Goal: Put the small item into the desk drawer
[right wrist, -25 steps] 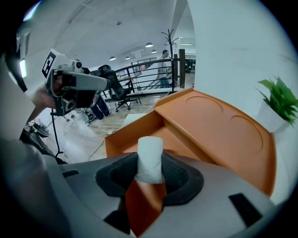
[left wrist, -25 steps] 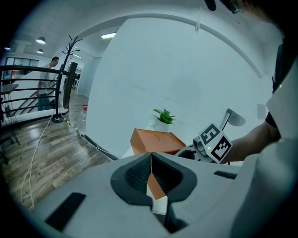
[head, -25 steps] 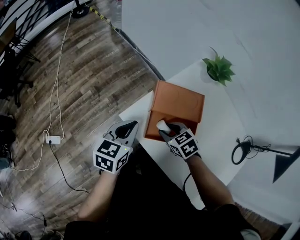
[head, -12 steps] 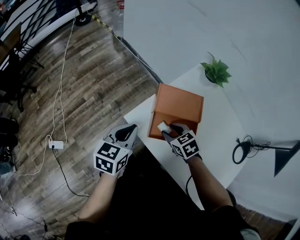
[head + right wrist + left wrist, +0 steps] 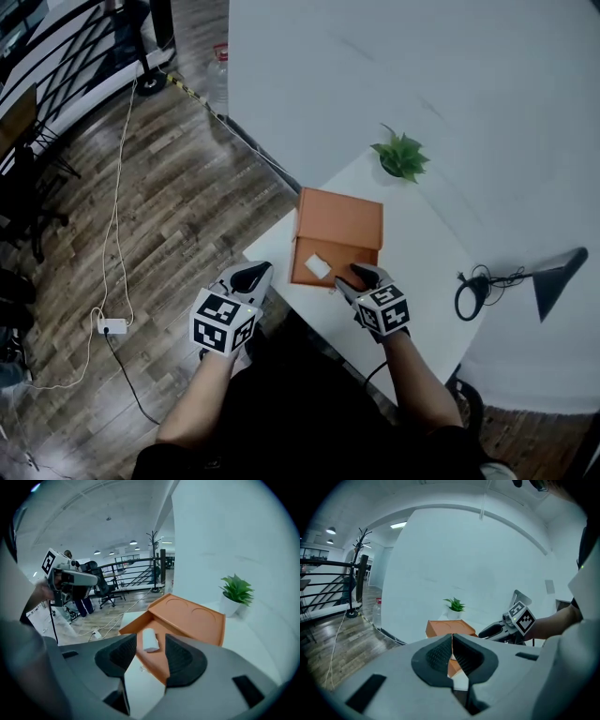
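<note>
**In the open orange drawer (image 5: 304, 253), a small white block (image 5: 317, 267) lies free**

On the white surface (image 5: 427, 248), the right gripper (image 5: 360, 277) is just before the drawer, its fingers wide apart and touching nothing. The left gripper (image 5: 251, 276), its fingers closed and empty, hangs beside the surface's edge. A green potted plant (image 5: 400, 156) and a black lamp (image 5: 555, 274) stand well apart.

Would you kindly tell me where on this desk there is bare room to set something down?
The widest bare patch of desk lies between the orange box, the plant and the lamp. A narrower strip runs along the near edge beside the right gripper. The open drawer is crowded: the white item lies there, with the open gripper beside it.
</note>
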The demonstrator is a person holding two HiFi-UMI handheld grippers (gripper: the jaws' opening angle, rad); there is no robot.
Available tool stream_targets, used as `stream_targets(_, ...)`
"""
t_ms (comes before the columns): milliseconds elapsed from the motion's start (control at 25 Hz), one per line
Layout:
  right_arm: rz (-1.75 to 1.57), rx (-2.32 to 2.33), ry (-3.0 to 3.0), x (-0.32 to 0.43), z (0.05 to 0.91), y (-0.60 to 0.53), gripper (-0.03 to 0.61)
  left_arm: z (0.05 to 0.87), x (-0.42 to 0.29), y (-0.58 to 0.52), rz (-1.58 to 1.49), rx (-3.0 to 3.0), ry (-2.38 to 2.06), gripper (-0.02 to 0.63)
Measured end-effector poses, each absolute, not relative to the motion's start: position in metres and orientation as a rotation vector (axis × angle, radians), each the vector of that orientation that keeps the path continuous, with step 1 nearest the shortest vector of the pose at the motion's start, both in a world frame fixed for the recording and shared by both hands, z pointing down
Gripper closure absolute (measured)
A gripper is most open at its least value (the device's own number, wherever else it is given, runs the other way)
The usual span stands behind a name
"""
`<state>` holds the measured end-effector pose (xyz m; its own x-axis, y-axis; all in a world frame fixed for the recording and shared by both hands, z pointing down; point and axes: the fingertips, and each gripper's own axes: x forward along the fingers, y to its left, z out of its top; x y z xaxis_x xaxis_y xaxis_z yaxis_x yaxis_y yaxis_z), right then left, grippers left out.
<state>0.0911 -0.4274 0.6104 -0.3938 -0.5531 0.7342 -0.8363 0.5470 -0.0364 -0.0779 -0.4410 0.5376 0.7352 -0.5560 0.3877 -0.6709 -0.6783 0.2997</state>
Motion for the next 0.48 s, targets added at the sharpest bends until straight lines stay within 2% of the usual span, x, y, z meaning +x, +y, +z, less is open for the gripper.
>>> stream_targets(120,0.503,1.175,-2.108,0.102,0.594,-0.42,0.398,0.527,-0.075,-0.437,0.369,2.551,-0.919,0.6)
stream_targets(280,0.473,1.266,-2.154,0.113,0.566,-0.413,0.459,0.511,-0.07,-0.434,0.363,2.589,-0.917,0.6)
stream_targets(480,0.439,1.323,-2.238,0.122,0.534,-0.412,0.495,0.495,-0.056,-0.431,0.374,2.619,-0.932,0.6)
